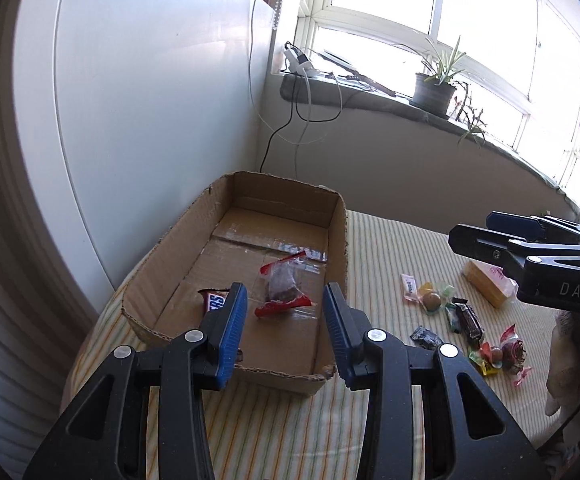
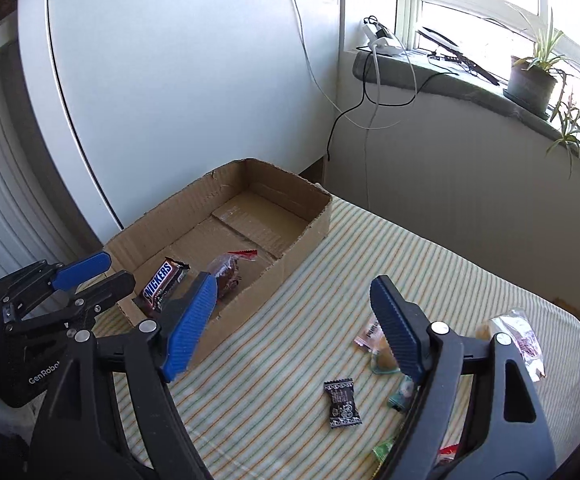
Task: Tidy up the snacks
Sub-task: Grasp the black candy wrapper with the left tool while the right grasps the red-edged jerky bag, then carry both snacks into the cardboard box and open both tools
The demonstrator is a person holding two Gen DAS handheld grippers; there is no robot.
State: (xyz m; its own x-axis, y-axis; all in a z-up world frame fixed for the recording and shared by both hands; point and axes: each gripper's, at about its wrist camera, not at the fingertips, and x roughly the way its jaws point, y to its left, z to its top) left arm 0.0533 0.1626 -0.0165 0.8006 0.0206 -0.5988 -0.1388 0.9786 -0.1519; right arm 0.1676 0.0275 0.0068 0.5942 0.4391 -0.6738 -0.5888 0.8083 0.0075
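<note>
A low open cardboard box [image 1: 342,240] [image 2: 249,312] stands on a striped cloth. In it lie a Snickers bar [image 1: 214,303] [image 2: 161,280] and a clear packet with red ends holding a brown cake [image 1: 283,286] [image 2: 225,270]. My left gripper [image 1: 285,320] [image 2: 119,268] hovers open over the box's near end, with nothing between its blue pads. My right gripper [image 2: 294,320] [image 1: 470,227] stands wide open and empty above the cloth, right of the box. Loose wrapped candies [image 1: 466,320], a black wrapper [image 2: 342,402] [image 1: 426,338] and a yellow cake packet [image 1: 486,284] [image 2: 518,340] lie on the cloth.
The striped cloth [image 1: 390,248] covers a surface set into a corner. A white panel [image 1: 149,100] rises behind the box. The window sill carries a potted plant [image 1: 434,92] and a charger [image 1: 300,62], with cables hanging down the wall.
</note>
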